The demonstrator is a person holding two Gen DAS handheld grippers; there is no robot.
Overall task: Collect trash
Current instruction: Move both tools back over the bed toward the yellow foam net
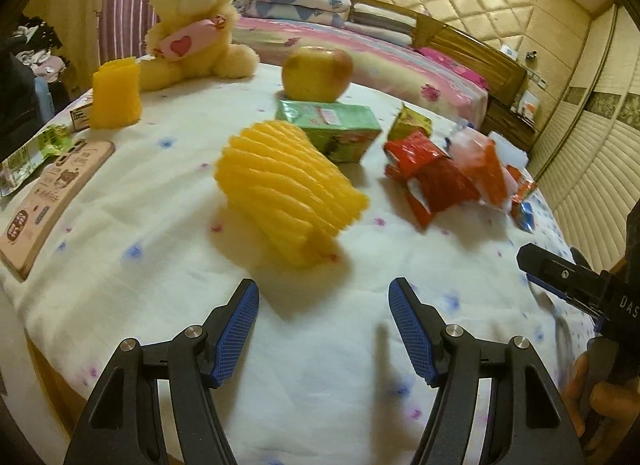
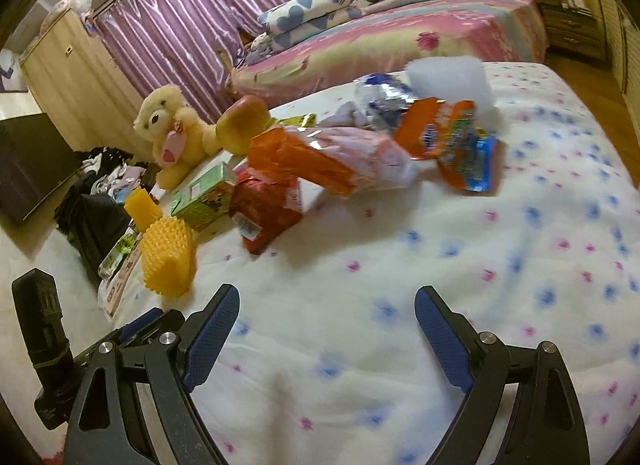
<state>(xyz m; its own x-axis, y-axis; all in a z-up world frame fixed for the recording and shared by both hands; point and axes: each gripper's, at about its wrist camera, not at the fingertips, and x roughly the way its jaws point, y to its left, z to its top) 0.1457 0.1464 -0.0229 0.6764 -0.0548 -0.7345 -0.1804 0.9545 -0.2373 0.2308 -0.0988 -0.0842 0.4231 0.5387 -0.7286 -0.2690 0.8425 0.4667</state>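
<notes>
Claws both gaping, empty: left claw [image 1: 324,301] faces foam net [image 1: 286,193], right claw [image 2: 328,313] probably wrappers [image 2: 320,161] ahead; reach next.

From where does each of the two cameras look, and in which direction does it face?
Left wrist: sits on the left gripper, faces down across the bed at the yellow foam net; the right gripper and a hand show.
Right wrist: sits on the right gripper, faces the wrappers; the left gripper shows.
Shared: teddy bear, apple, green carton.
</notes>
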